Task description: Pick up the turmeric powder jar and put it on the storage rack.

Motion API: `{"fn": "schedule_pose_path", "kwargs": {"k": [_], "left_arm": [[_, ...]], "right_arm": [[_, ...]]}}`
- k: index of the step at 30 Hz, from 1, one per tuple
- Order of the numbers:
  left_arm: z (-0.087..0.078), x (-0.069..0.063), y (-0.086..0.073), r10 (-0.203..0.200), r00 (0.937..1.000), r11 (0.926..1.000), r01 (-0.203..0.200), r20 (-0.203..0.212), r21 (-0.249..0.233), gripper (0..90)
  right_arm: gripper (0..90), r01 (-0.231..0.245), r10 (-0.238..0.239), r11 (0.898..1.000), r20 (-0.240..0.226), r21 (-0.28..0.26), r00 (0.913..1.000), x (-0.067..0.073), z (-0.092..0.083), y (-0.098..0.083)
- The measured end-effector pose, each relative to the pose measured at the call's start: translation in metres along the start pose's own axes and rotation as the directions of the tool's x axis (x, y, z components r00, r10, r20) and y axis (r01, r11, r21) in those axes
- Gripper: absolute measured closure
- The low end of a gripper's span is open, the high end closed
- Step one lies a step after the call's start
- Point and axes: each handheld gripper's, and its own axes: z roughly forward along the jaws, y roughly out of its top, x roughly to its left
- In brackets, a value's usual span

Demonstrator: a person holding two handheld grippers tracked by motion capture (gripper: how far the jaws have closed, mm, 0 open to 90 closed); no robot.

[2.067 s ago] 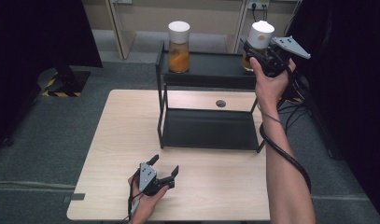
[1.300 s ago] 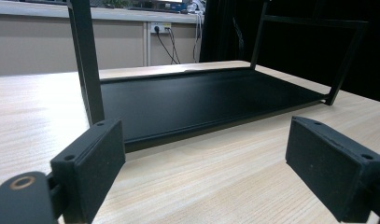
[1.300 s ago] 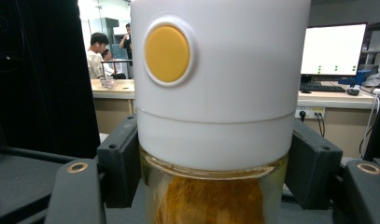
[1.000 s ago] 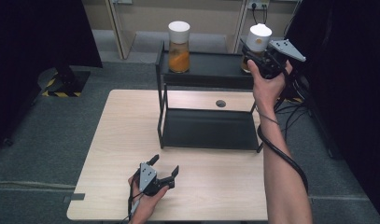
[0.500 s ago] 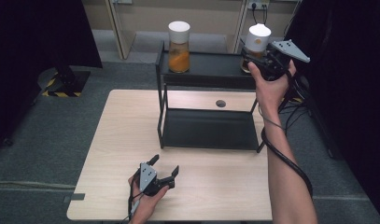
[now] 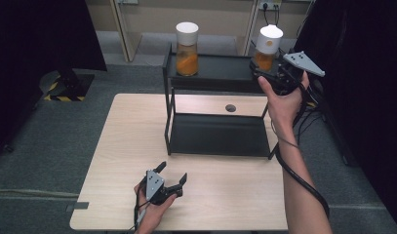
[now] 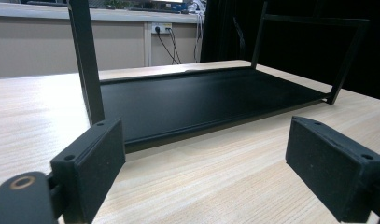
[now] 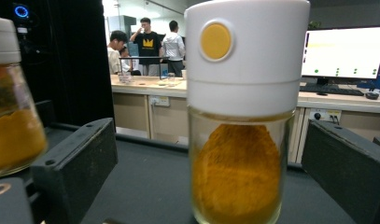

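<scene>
Left side: left gripper (image 6: 170,182) rested low on the pale wooden table (image 6: 123,146), near the front edge, jaws spread apart with nothing between them. Its own camera looked across the tabletop at the lower tray of the black metal 2-tier rack (image 7: 201,100); that tray was bare.

Centre: 1 clear glass jar of orange powder with a white lid (image 6: 187,48) stood upright at the left end of the rack's top shelf (image 6: 220,73).

Right side: a 2nd white-lidded glass jar of orange powder (image 6: 267,48) stood upright at the right end of the same shelf, well apart from the 1st. Right gripper (image 6: 260,77) was held just in front of it. Jaws had just been opening and stood wide; in the right gripper view the jar (image 8: 241,116) sat between the 2 pads, with a clear gap on each side, so it was released, not clamped.

Judgement: placement of the 2nd jar on the top shelf looked complete. Remaining: draw the right gripper back clear of the jar without tipping it. No further jars seen on the table.
</scene>
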Motion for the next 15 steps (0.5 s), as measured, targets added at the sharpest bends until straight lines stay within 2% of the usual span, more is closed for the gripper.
{"fn": "schedule_pose_path", "kwargs": {"k": [15], "left_arm": [[0.000, 0.000, 0.000, -0.001, 1.0000, 1.0000, 0.001, -0.001, 0.002, 11.5]], "right_arm": [[2.8, 0.020, -0.019, 1.000, -0.033, 0.020, 0.9993, 0.002, -0.024, -0.016]]}}
